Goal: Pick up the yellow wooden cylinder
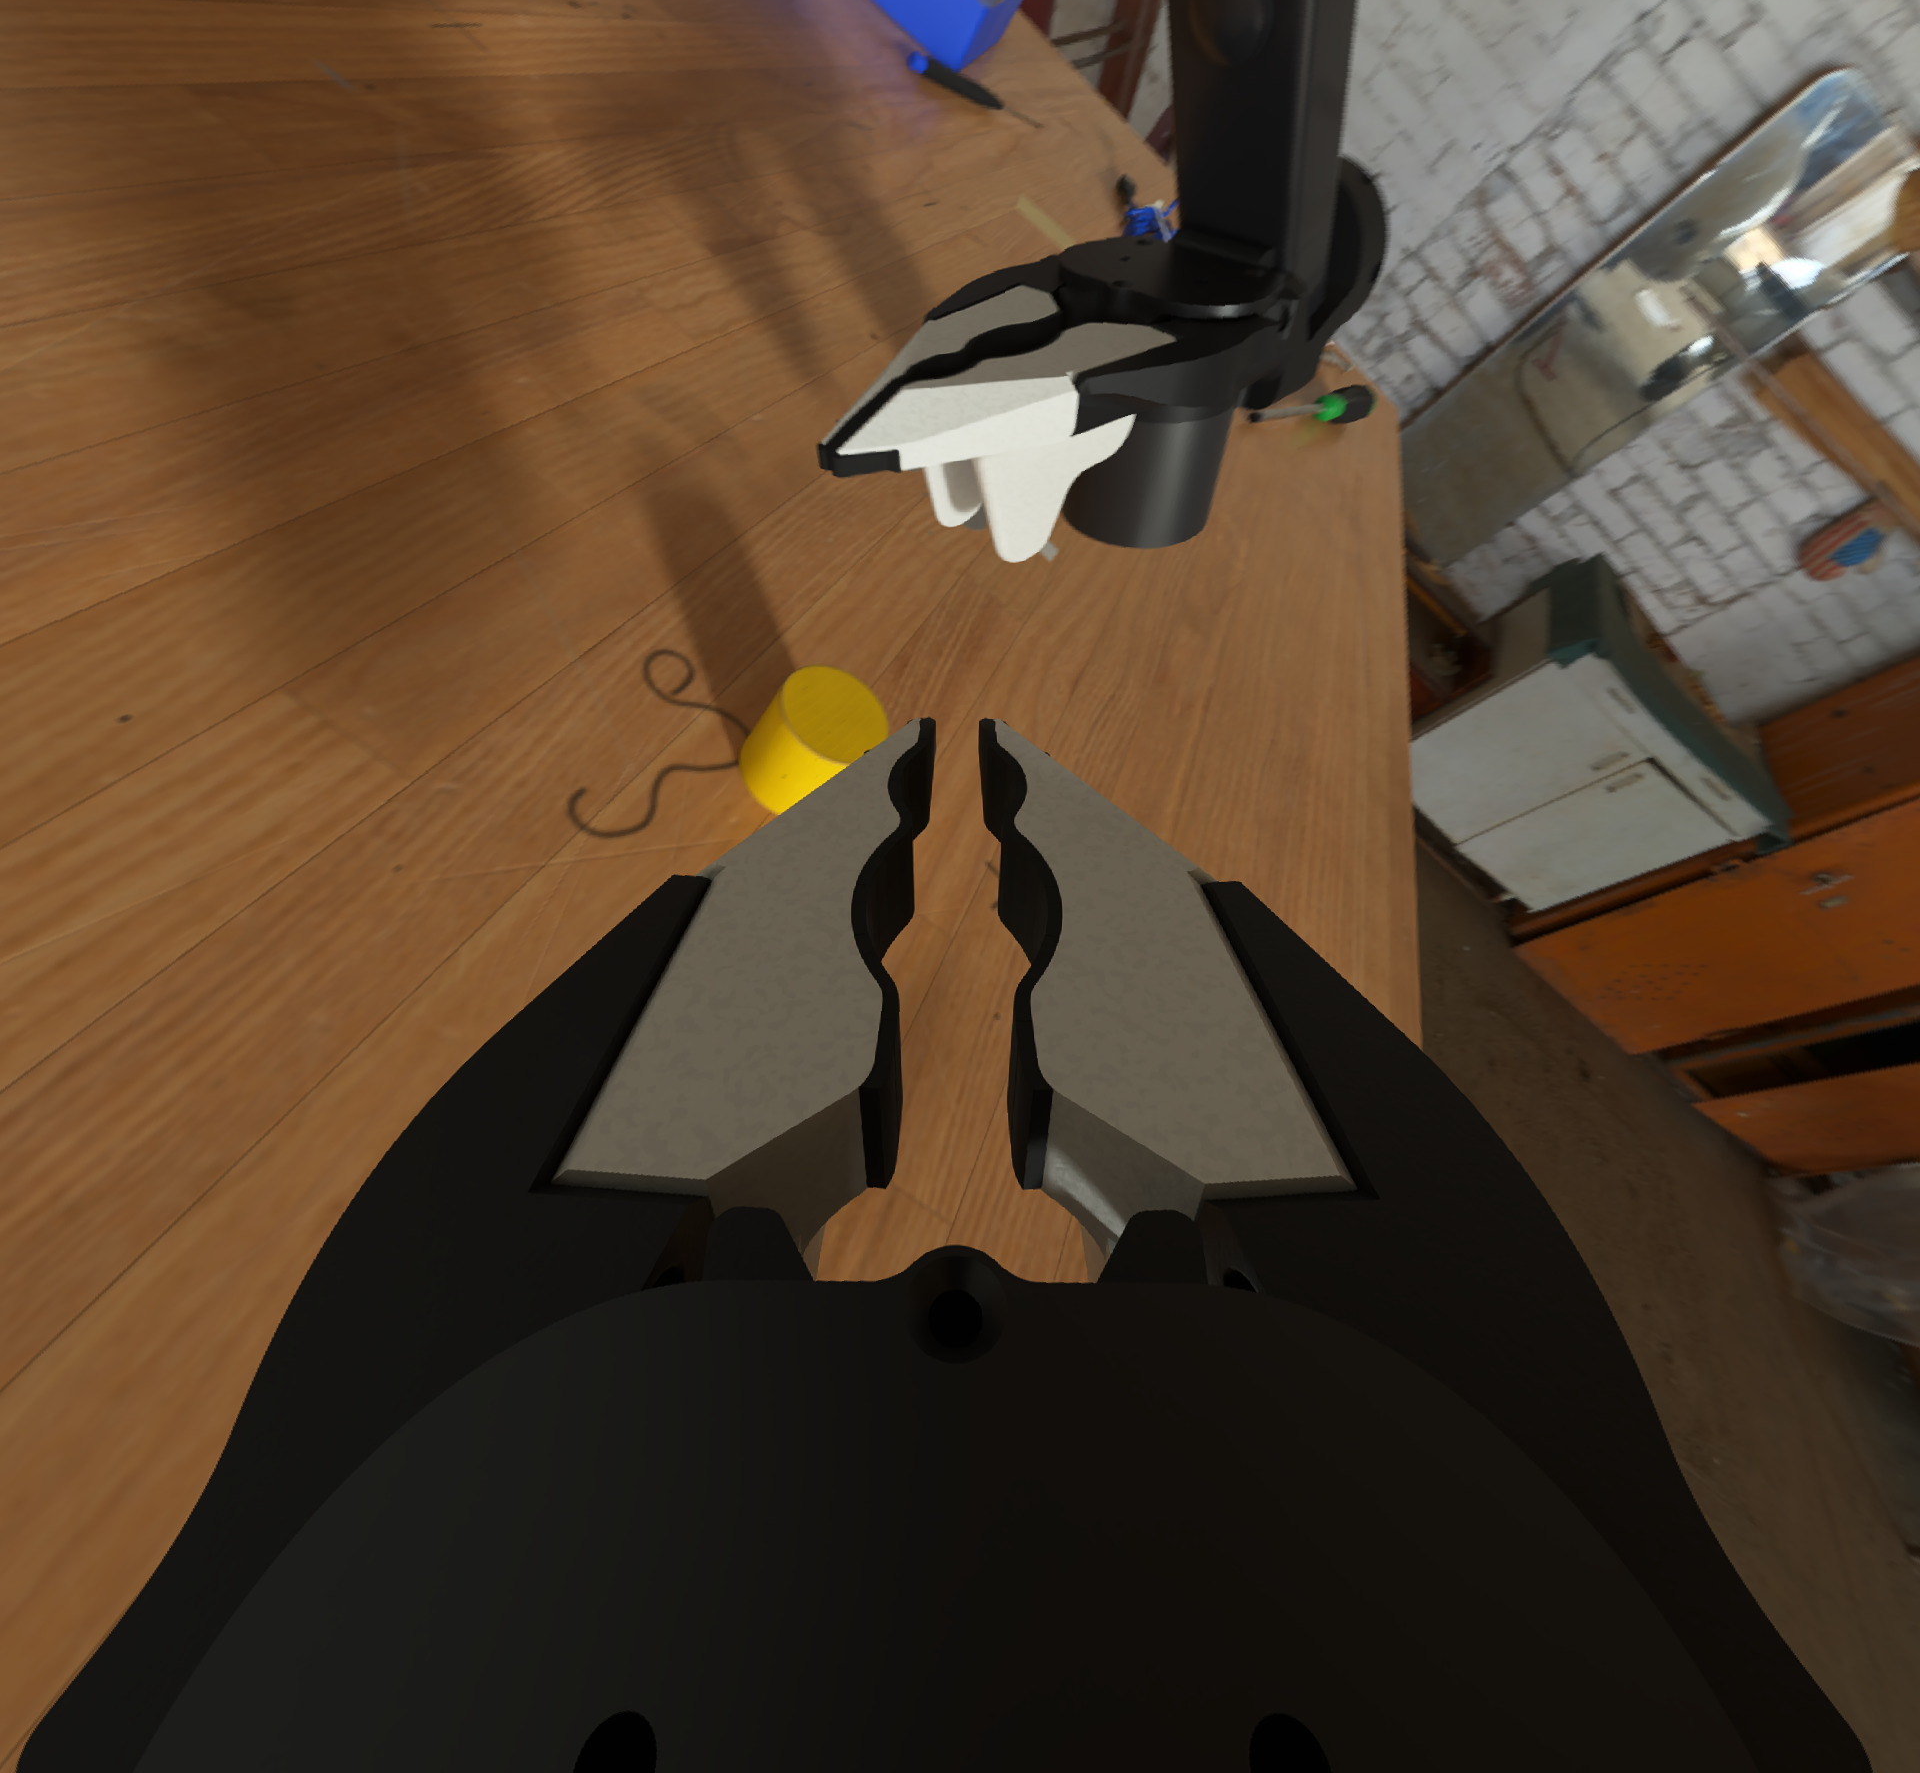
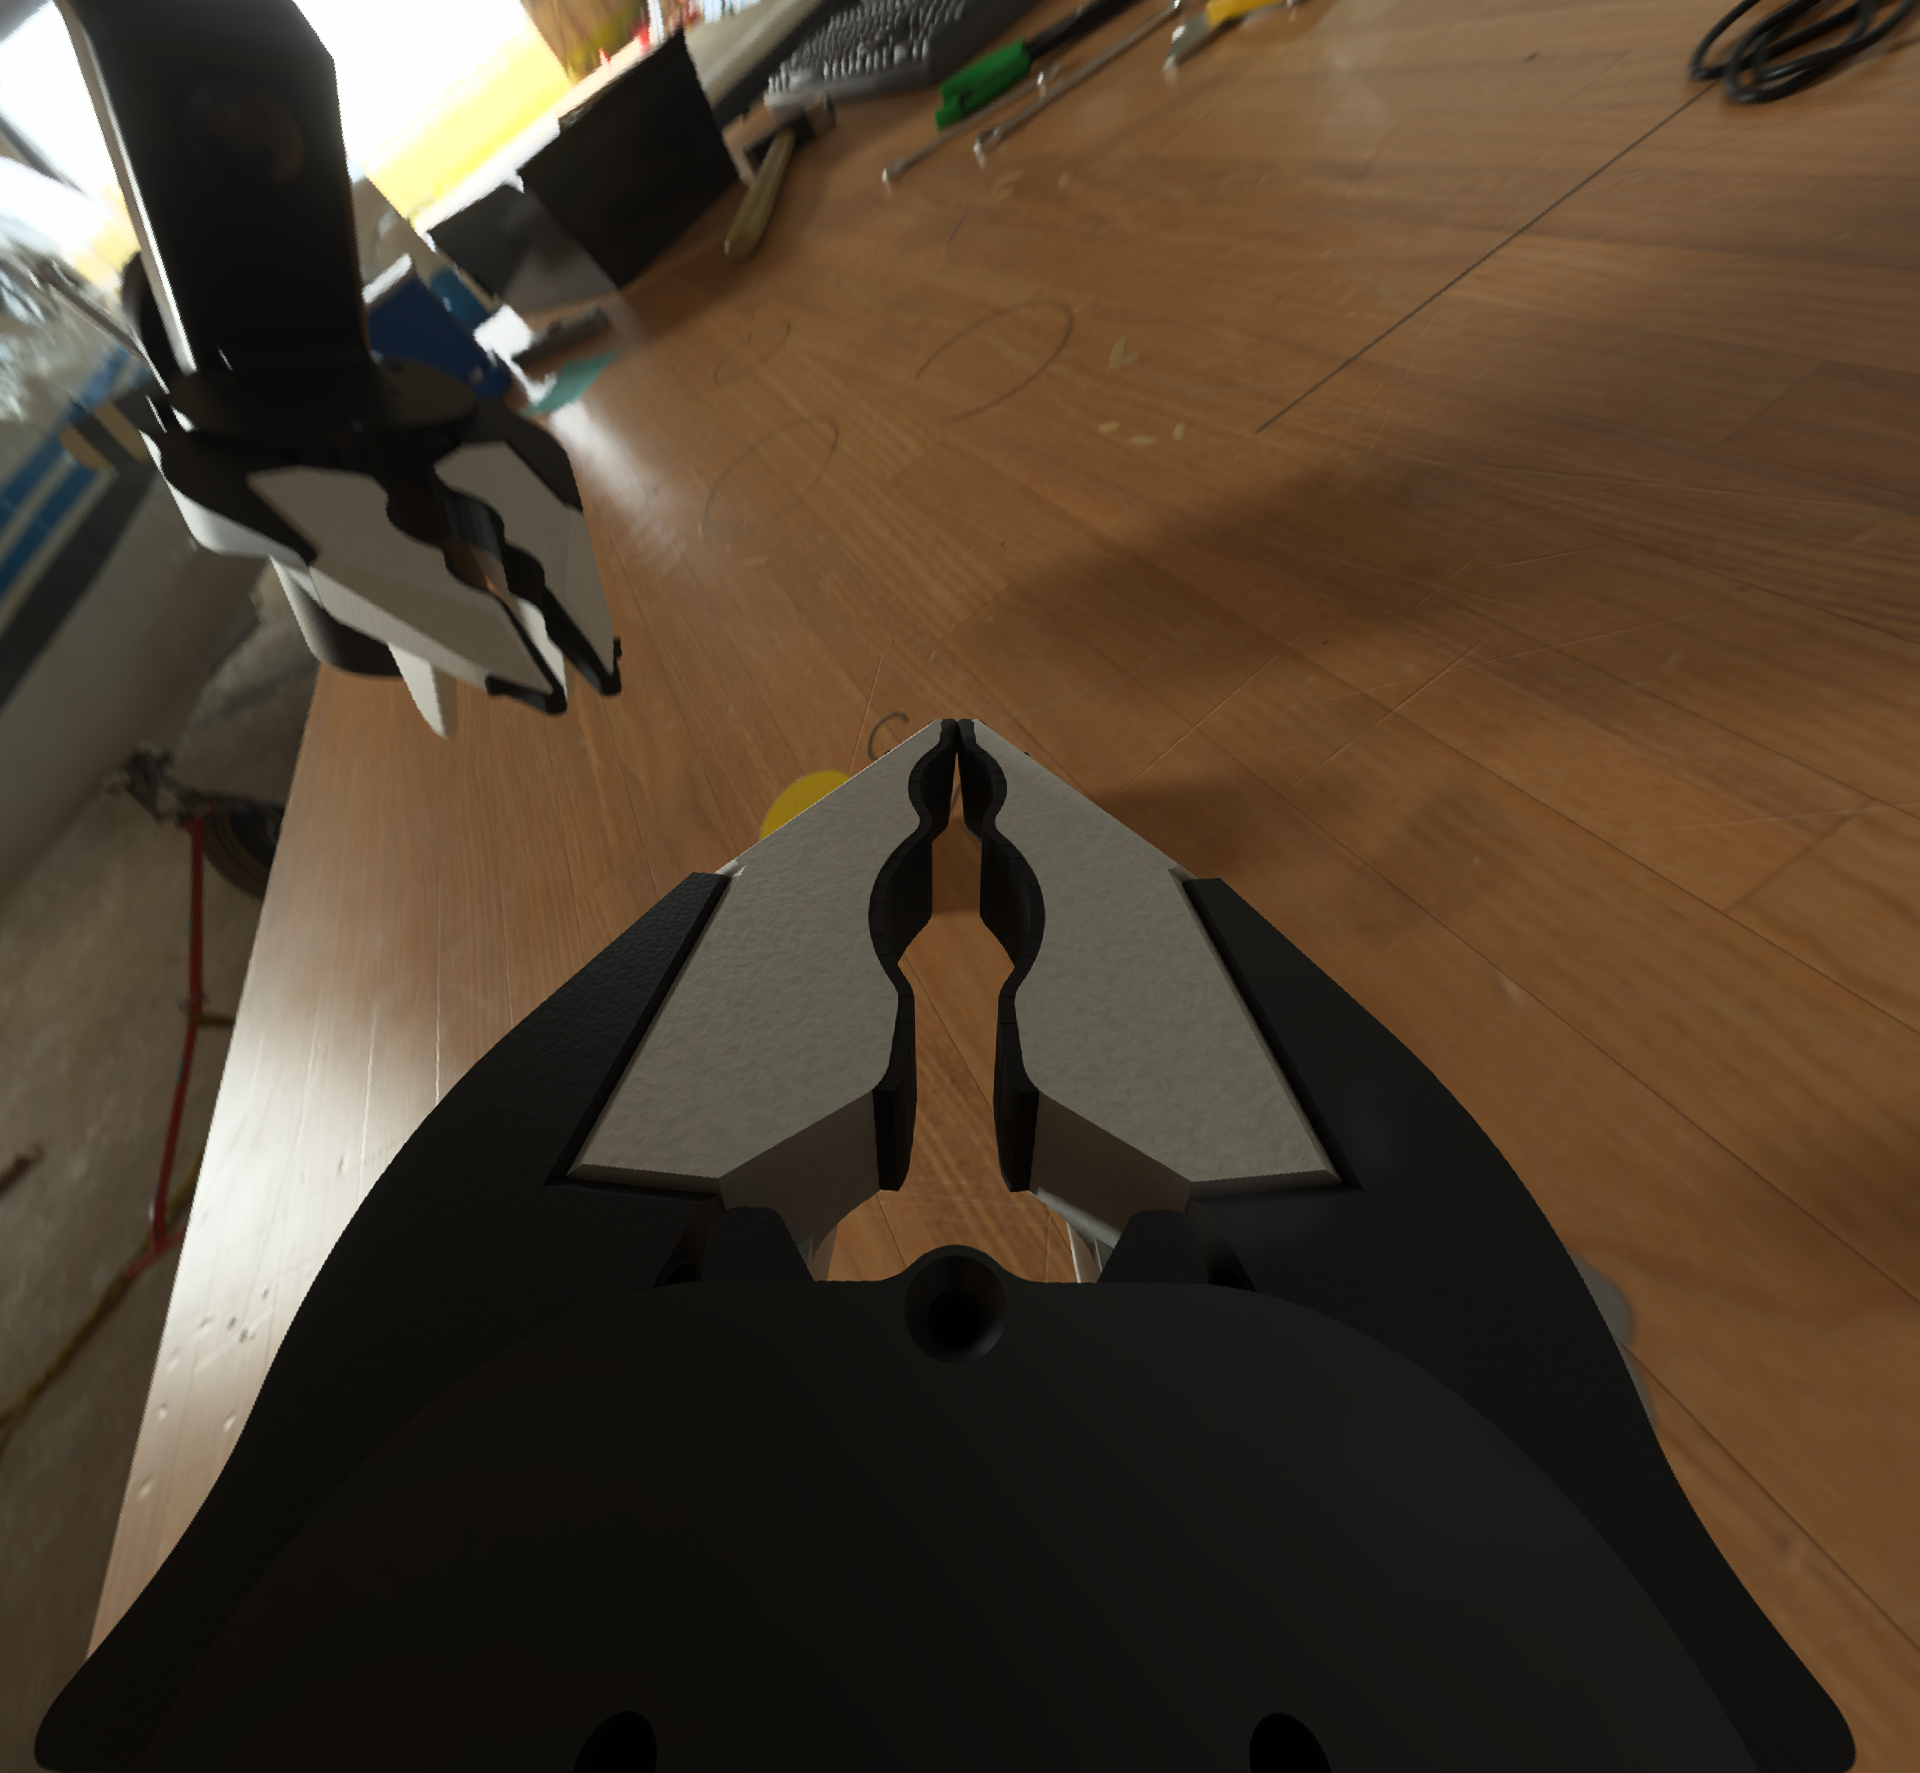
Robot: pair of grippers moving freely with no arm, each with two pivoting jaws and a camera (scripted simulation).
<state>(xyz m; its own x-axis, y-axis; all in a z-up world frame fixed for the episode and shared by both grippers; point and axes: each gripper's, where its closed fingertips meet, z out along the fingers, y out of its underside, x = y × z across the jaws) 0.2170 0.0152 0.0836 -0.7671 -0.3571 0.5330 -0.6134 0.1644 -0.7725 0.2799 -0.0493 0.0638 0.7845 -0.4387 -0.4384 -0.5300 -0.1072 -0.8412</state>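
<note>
Jaws: left gripper (image 1: 957,728) is gaping slightly, right gripper (image 2: 957,728) pinching closed, both empty. Approach step: next, widening and centring over yellow wooden cylinder (image 1: 810,736) on surface (image 1: 312,373).

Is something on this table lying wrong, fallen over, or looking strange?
Nothing looks spilled or broken. The yellow wooden cylinder stands on the wooden table, not tipped, beside a thin dark squiggle. Neither the left gripper nor the right gripper touches it.
</note>
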